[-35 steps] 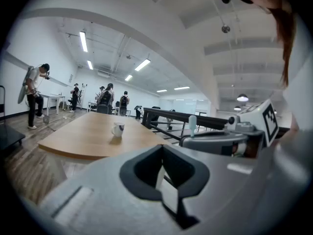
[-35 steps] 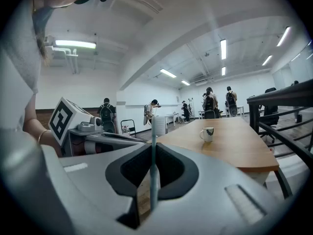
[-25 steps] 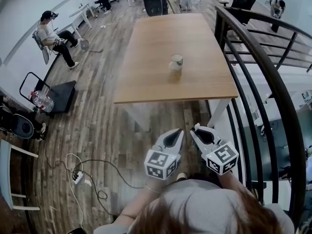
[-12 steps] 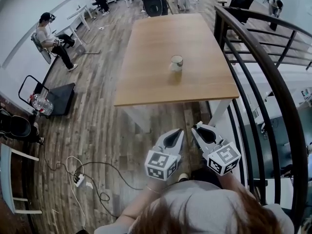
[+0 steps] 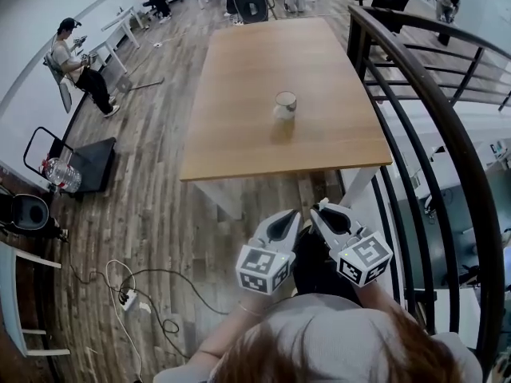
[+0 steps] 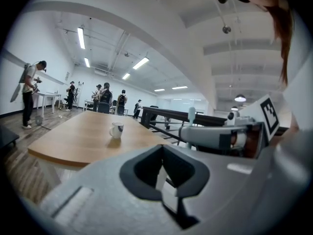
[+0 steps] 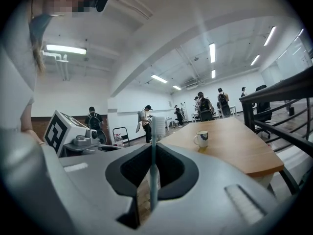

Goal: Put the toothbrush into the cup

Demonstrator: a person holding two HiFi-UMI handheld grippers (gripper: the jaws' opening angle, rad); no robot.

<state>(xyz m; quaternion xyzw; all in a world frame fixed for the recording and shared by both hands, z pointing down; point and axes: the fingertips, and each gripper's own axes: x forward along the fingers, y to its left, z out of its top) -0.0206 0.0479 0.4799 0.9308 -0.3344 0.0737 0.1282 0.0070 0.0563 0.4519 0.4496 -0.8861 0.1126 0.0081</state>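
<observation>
A white cup stands near the middle of a long wooden table; it also shows as the cup and the cup in the gripper views. My right gripper is shut on a pale toothbrush, which stands upright between its jaws with the bristle head on top. That toothbrush head also rises beside the left gripper. My left gripper is shut and holds nothing. Both grippers hang side by side over the floor, short of the table's near edge and well apart from the cup.
A dark metal railing curves along the right side. Cables and a power strip lie on the wooden floor at the left. A low cart and a seated person are far left. More people stand beyond the table.
Both grippers and the head view have edged forward towards the table, whose near edge now sits a little closer. The right gripper's hold on the toothbrush is unchanged.
</observation>
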